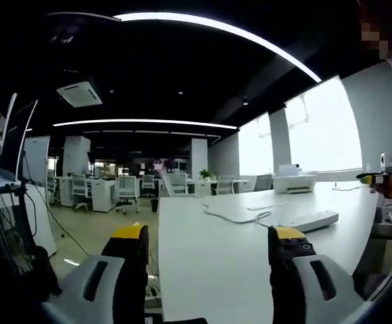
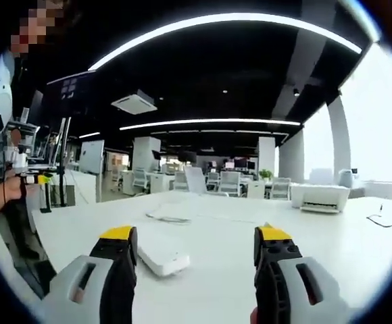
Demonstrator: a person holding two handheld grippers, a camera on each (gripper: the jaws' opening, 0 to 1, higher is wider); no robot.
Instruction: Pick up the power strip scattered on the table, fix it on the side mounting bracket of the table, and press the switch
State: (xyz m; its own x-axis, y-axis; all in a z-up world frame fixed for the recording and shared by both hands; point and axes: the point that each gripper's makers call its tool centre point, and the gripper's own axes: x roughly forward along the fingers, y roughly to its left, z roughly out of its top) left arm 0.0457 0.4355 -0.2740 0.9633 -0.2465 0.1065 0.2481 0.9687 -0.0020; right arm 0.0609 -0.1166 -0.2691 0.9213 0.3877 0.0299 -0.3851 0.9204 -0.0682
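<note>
Overhead, light strips (image 2: 209, 123); white table (image 1: 250, 270) bears power strip (image 2: 161, 256).

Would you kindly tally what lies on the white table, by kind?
Power strip: 1
Printer: 1
Loose cable at the far edge: 1
Total: 3
</note>
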